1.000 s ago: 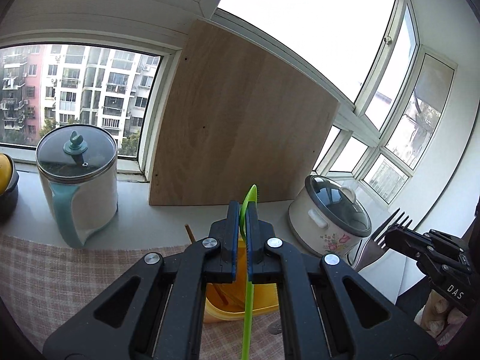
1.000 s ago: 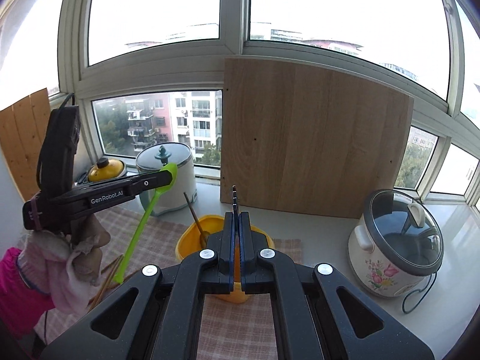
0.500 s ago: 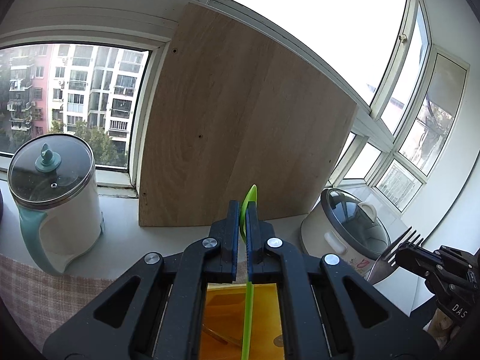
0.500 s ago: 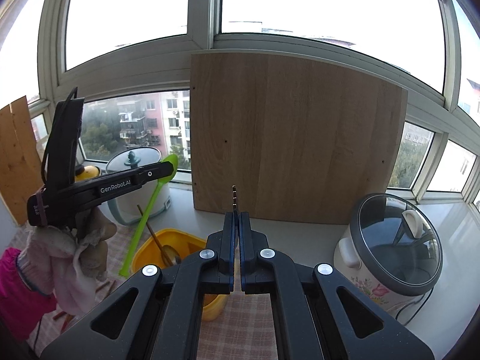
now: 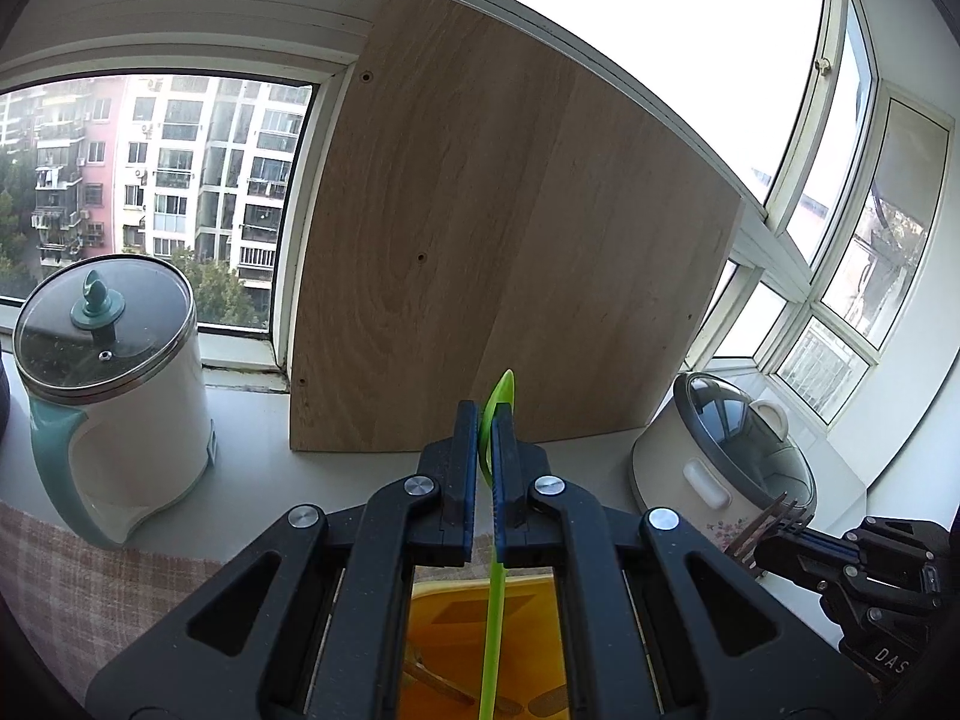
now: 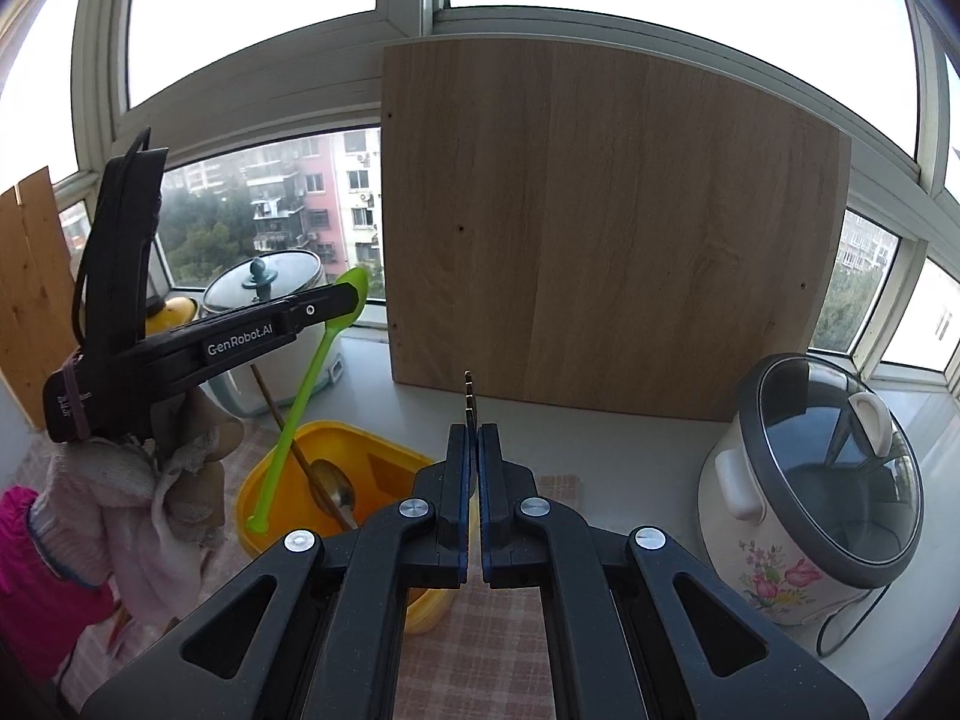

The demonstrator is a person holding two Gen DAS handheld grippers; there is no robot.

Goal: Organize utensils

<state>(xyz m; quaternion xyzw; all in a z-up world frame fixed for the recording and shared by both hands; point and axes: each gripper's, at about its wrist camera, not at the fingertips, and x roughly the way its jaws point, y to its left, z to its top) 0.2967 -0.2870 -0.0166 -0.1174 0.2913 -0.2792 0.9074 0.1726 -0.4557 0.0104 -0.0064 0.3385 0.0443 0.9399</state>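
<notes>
From the right wrist view, left gripper (image 6: pixel 336 306) is clamped tight on green spoon (image 6: pixel 312 378) by its bowl, handle hanging down with its tip over yellow container (image 6: pixel 390 468), which already holds a metal spoon (image 6: pixel 336 489) with wooden handle. Left wrist view shows that spoon only edge-on between its 2 fingers, but shows what the right view can't: right gripper (image 5: pixel 774 546) is closed on a fork (image 5: pixel 762 525), tines fanned toward rice cooker (image 5: pixel 720 462). Right view shows only tine tips past shut jaws. Versus 1 s ago: both grippers sank and moved forward, container now directly under left jaws, kettle (image 5: pixel 114 390) nearer the left camera.
</notes>
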